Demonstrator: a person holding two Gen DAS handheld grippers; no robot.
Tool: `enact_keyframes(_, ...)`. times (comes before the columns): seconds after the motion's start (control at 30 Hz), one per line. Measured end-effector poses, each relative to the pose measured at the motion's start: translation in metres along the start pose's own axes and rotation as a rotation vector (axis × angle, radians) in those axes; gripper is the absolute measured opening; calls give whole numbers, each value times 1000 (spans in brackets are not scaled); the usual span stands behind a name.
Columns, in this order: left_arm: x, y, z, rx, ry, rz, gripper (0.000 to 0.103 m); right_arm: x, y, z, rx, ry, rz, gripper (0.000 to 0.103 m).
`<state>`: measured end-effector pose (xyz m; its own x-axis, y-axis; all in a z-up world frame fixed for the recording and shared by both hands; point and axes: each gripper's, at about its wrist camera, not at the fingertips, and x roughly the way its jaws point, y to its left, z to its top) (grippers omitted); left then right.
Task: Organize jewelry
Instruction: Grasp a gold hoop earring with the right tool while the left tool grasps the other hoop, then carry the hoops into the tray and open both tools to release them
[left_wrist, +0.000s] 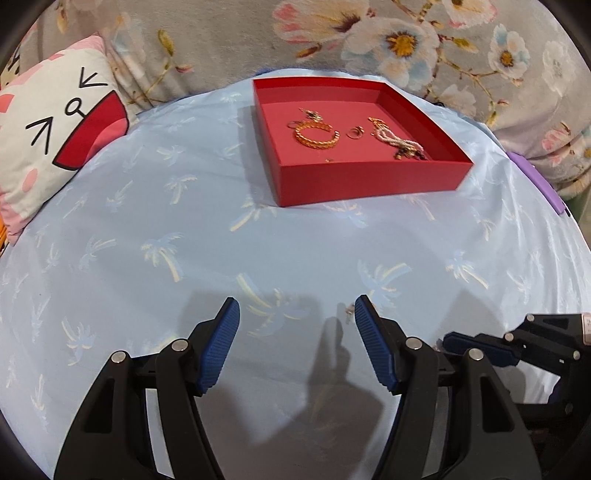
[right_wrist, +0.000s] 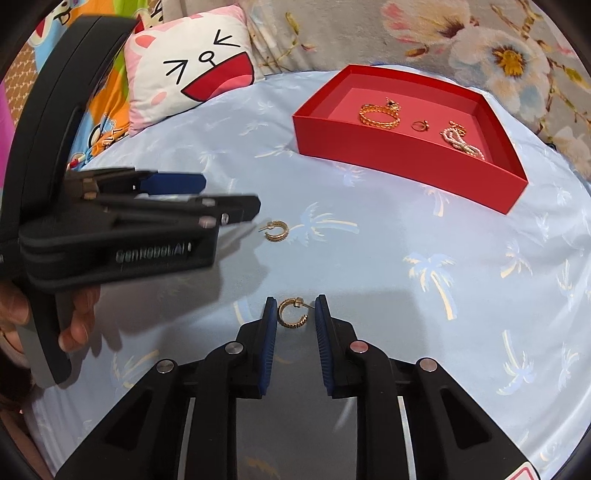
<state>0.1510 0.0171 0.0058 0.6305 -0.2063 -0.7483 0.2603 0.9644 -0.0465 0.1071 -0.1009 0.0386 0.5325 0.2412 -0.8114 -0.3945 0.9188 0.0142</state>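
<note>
A gold hoop earring (right_wrist: 293, 313) lies on the bed between the blue pads of the right hand-held gripper (right_wrist: 294, 309), partly open, not touching. The left hand-held gripper (left_wrist: 297, 314) gapes wide, empty.

Cartoon-face pillow (right_wrist: 192, 62) and floral blanket (left_wrist: 406, 37) beside pale blue palm-print sheet (left_wrist: 184, 240).
</note>
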Motion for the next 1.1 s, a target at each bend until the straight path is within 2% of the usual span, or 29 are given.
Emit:
enact_keyframes(0.33,16,-33,-4,95,29,-25,61,-27,-45,-11,135,-35,-51,19)
enact_keyframes(0.8,16,-45,-3,140,11,-32,19,-36,-63,-12,181,-59,-69,19)
enact_keyframes(0.97,16,-43,-2,121,17,-59,18,-38,-65,-11,191,-67,-69,19)
enact_keyframes(1.1,12,-39,3,89,31,-112,18,-43,-66,-8,190,-78,-73,19)
